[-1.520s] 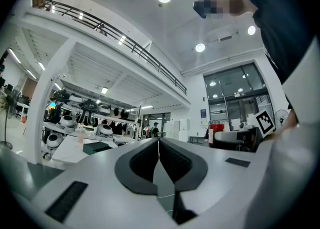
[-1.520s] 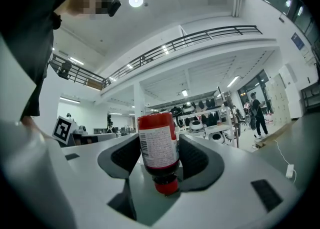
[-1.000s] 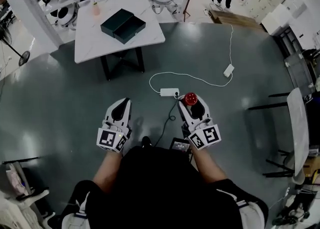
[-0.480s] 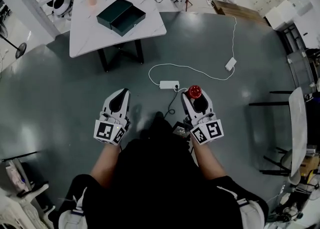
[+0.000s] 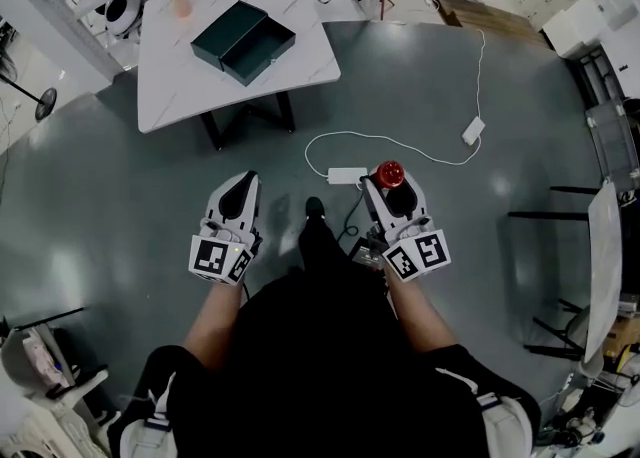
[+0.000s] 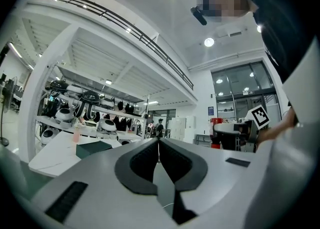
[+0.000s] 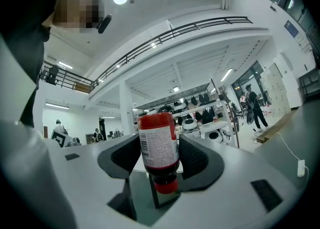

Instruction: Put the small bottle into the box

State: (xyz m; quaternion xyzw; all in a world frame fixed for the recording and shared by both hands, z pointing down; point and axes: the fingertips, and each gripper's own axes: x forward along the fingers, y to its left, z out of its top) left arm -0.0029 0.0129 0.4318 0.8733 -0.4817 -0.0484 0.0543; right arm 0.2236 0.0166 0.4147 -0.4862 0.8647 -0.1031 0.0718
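Clamping the small red bottle (image 7: 158,145) by its sides, the right gripper (image 7: 159,159) holds it cap toward the camera. The left gripper (image 6: 158,148) has its jaws together with nothing between them. The bottle's barcode label shows only in the right gripper view.

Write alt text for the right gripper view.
The right gripper is shut on a small red bottle, white-labelled, with its cap end toward the camera. Behind it are a bright hall's railed mezzanine and a person at far right.
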